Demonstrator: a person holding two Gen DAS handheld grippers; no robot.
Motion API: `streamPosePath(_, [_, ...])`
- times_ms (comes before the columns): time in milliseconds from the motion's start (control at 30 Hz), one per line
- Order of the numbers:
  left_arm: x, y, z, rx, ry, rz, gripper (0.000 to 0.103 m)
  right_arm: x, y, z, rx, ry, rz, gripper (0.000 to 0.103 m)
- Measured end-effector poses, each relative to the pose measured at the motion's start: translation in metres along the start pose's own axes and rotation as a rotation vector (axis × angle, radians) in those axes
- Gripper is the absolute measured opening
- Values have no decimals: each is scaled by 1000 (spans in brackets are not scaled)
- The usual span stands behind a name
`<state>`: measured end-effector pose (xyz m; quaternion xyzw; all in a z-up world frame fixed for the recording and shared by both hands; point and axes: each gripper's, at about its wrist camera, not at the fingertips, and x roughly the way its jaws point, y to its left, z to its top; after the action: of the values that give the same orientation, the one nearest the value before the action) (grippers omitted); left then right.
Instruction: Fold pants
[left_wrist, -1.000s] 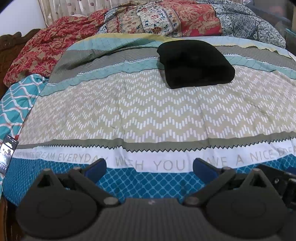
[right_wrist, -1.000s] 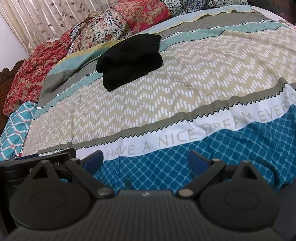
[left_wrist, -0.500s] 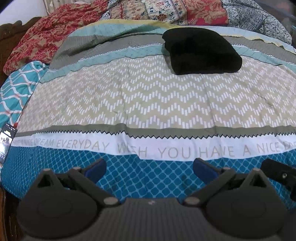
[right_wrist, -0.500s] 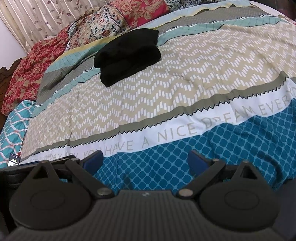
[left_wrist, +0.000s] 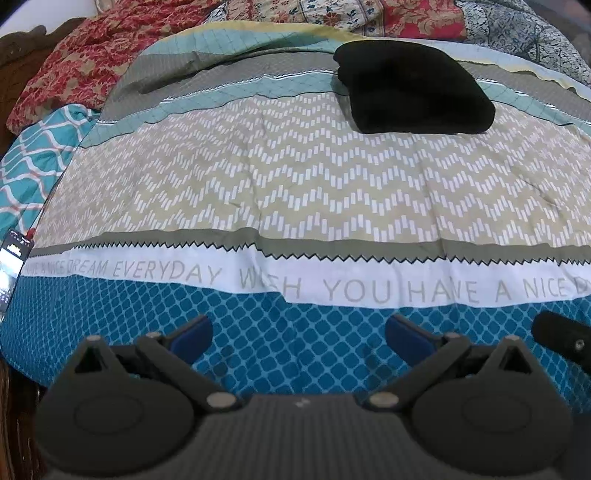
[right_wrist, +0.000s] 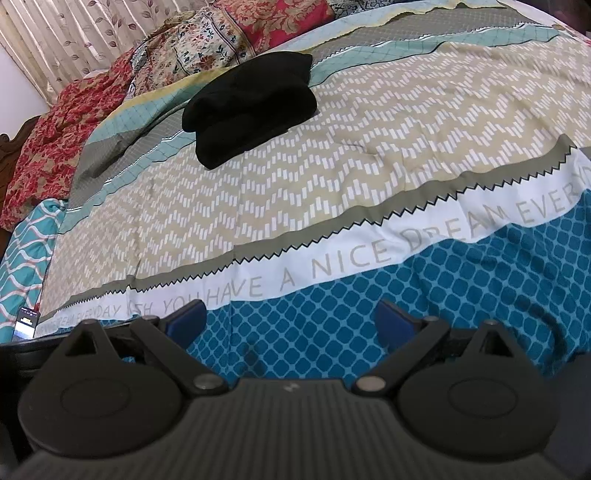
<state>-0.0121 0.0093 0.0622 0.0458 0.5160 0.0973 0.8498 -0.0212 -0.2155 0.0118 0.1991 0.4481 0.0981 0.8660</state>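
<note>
The black pants (left_wrist: 413, 86) lie folded in a compact bundle on the far part of the bed; they also show in the right wrist view (right_wrist: 251, 107). My left gripper (left_wrist: 299, 332) is open and empty, hovering over the blue patterned band at the bed's near edge, far from the pants. My right gripper (right_wrist: 290, 321) is open and empty, over the same blue band. Part of the right gripper's body (left_wrist: 565, 338) shows at the right edge of the left wrist view.
The bed is covered by a striped quilt (left_wrist: 295, 177) with a white lettered band. Red and floral blankets (left_wrist: 85, 62) are heaped at the far side. A phone (left_wrist: 13, 269) lies at the bed's left edge; it also shows in the right wrist view (right_wrist: 26, 324). Curtains (right_wrist: 74, 40) hang behind.
Both grippers have drawn back and tilted slightly; the pants sit a little farther and higher in view. Both stay open and the pants have not moved.
</note>
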Motion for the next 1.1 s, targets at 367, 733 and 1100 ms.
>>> streamPosePath(367, [5, 4, -1, -10, 26, 14, 103, 1, 0, 0, 4, 5, 1, 99])
streamPosePath(733, [5, 6, -1, -13, 34, 14, 103, -1, 2, 1, 7, 12, 10, 99])
streamPosePath(1100, [4, 9, -1, -18, 30, 39, 103, 1, 2, 0, 23, 30, 23, 99])
